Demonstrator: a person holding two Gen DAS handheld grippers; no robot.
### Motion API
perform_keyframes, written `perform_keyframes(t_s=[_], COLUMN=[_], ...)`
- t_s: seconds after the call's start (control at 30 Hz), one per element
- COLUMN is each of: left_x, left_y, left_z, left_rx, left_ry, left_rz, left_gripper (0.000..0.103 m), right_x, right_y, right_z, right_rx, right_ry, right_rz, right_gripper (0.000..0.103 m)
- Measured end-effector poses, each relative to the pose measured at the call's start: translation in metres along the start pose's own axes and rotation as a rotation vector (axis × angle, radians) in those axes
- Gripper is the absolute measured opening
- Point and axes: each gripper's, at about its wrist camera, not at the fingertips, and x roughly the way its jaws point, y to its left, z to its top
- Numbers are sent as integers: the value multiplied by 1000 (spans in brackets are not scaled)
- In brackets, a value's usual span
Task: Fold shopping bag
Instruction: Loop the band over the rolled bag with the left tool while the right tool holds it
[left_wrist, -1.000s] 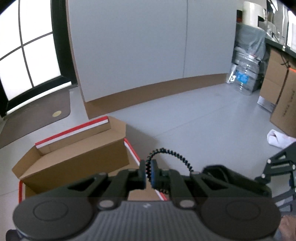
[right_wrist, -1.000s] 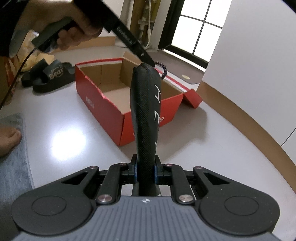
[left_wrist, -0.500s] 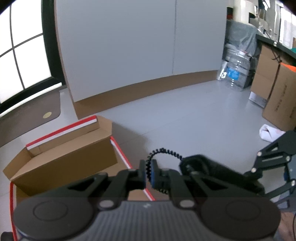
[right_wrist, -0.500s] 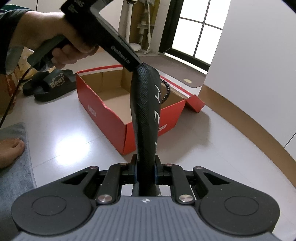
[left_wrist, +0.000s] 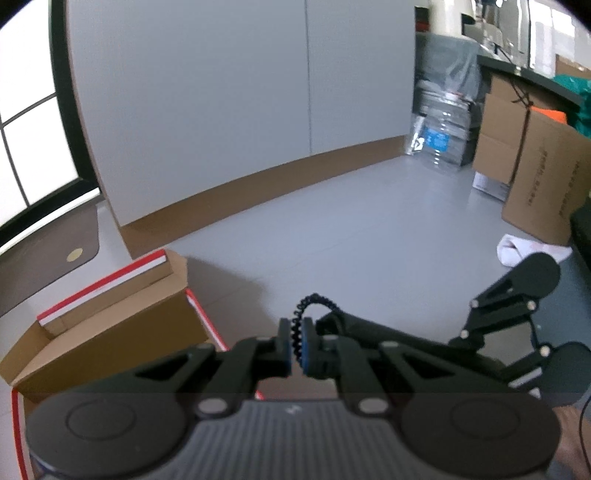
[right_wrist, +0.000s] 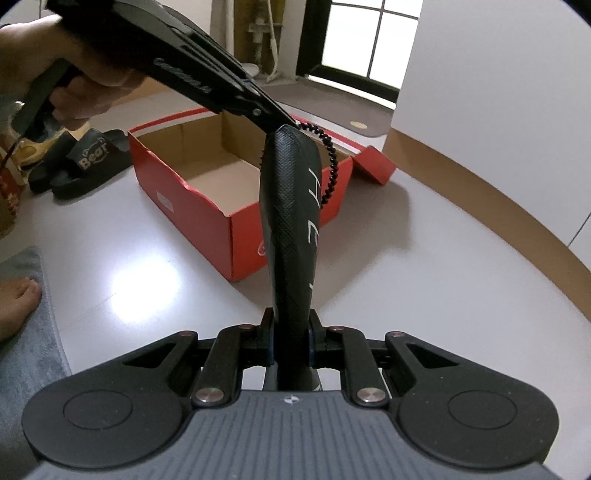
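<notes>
Your right wrist view showed what the left could not: the folded black textured shopping bag (right_wrist: 290, 221) with white lettering, standing upright and edge-on, and the inside of the open red cardboard shoe box (right_wrist: 236, 177), where only bare brown card could be seen. Your left view showed the box (left_wrist: 110, 325) from outside, plus the clear water jug (left_wrist: 441, 136) and brown cartons (left_wrist: 543, 184) by the wall. Your right gripper (right_wrist: 290, 338) pinched the bag's lower end between its pads. Your left gripper (left_wrist: 295, 350) clamped the bag's coiled black cord (left_wrist: 314, 301); from the right view that gripper (right_wrist: 284, 123) reached down from upper left, its tip meeting the bag's top above the box, your left hand (right_wrist: 85, 77) wrapped round its handle.
</notes>
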Motion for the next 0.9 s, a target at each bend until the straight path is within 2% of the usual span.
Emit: perform_keyframes(t_s=[0.5, 0.9], left_x=[3, 9], left_y=[-12, -27], left_z=[-3, -5], left_rx=[38, 78], left_ry=[4, 25], left_rz=[-28, -71], left_gripper=[5, 5], right_x=[11, 16], right_y=[-9, -10], right_z=[-5, -6], right_rx=[78, 66], right_ry=[64, 90], right_rz=[5, -9], right_gripper=[17, 17])
